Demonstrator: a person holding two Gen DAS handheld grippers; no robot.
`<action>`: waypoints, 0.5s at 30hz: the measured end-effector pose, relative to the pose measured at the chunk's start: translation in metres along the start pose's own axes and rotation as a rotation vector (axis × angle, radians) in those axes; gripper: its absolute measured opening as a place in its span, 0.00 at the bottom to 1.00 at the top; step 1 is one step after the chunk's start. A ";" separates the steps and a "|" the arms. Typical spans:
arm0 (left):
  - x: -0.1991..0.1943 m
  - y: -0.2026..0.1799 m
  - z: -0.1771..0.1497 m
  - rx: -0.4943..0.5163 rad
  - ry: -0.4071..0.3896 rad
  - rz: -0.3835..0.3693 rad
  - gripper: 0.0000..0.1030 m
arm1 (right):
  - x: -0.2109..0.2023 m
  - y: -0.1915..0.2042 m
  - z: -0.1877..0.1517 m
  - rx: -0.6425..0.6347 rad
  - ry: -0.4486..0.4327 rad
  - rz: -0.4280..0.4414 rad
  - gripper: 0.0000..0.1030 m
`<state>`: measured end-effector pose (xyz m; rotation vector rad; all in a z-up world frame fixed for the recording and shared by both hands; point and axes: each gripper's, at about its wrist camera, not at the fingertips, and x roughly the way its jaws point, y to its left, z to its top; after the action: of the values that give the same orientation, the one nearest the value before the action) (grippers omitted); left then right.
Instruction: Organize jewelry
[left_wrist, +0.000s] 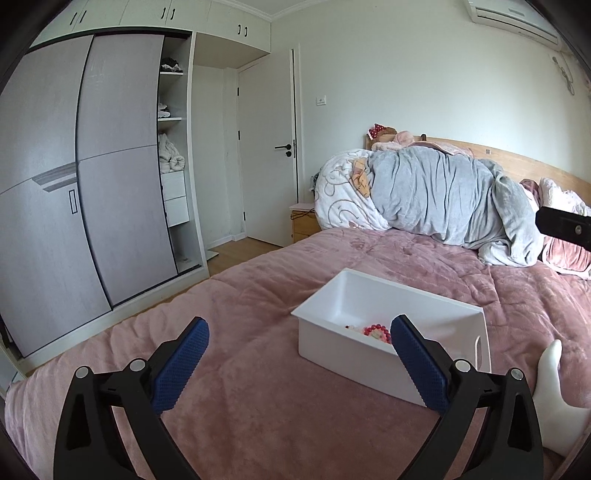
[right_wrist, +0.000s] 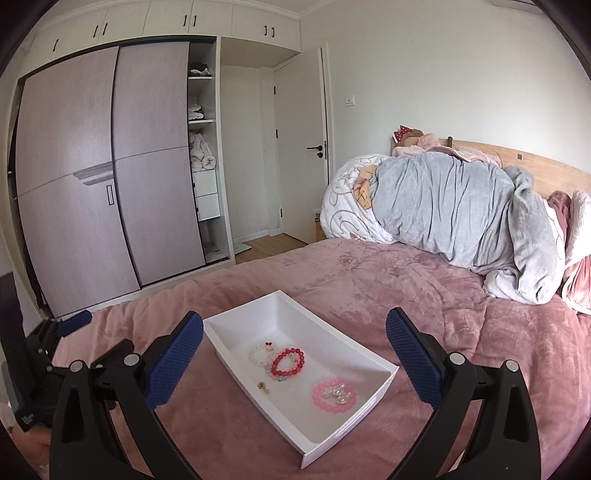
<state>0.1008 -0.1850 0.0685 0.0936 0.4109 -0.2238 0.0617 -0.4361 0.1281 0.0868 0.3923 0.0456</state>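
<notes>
A white rectangular tray (right_wrist: 365, 402) lies on the pink bedspread. Inside it are a red bead bracelet (right_wrist: 288, 362), a pale bead bracelet (right_wrist: 257, 353), a pink ring-shaped piece (right_wrist: 334, 394) with clear crystal charms on it, and a small gold item (right_wrist: 263, 386). My right gripper (right_wrist: 295, 358) hovers above the tray, open, nothing between its blue pads. In the left wrist view the tray (left_wrist: 436, 299) is seen from its side, the red bracelet (left_wrist: 376, 329) peeking over the wall. My left gripper (left_wrist: 299, 354) is open and empty, just left of the tray.
A heap of grey and white quilts (right_wrist: 443, 206) and pink pillows fills the head of the bed. A wardrobe (right_wrist: 110, 177) with sliding doors stands past the bed's left edge. A white mannequin-like hand (left_wrist: 554, 398) rests at the right. The other gripper (right_wrist: 55, 332) shows at the left edge.
</notes>
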 end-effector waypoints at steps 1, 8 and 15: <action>0.003 -0.003 -0.004 -0.003 0.004 0.000 0.97 | -0.003 -0.002 -0.004 0.010 -0.006 -0.011 0.95; 0.008 -0.031 -0.033 0.026 -0.045 0.041 0.97 | -0.002 -0.021 -0.063 -0.005 -0.008 -0.116 0.95; 0.023 -0.052 -0.064 0.049 -0.025 0.068 0.97 | 0.025 -0.030 -0.116 -0.055 0.028 -0.127 0.95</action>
<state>0.0846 -0.2310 -0.0013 0.1522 0.3770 -0.1675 0.0407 -0.4553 0.0090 0.0066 0.4238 -0.0680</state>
